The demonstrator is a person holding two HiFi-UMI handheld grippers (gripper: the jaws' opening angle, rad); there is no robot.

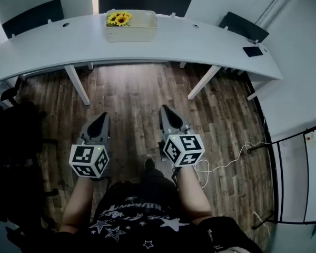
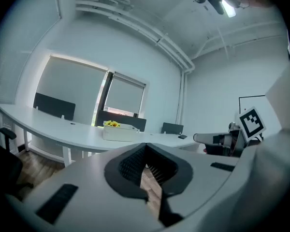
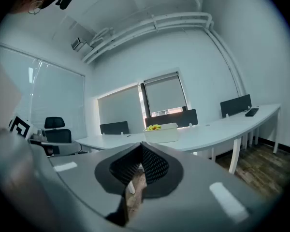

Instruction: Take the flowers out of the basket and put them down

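Yellow sunflowers point(image 1: 119, 18) stick out of the left end of a white basket point(image 1: 138, 29) that stands on the curved white table point(image 1: 200, 44) far ahead. The basket point(image 2: 121, 132) and flowers point(image 2: 111, 124) show small in the left gripper view, and the basket point(image 3: 162, 133) with its flowers point(image 3: 153, 127) shows small in the right gripper view. My left gripper point(image 1: 101, 118) and right gripper point(image 1: 165, 111) are held low over the wooden floor, well short of the table. Both are shut with nothing between the jaws.
Dark chairs point(image 1: 34, 15) stand behind the table. A black device point(image 1: 252, 51) lies at the table's right end. White table legs point(image 1: 77, 84) stand on the floor ahead. A white cable point(image 1: 226, 159) runs over the floor on the right. A black office chair point(image 3: 54, 129) is at left.
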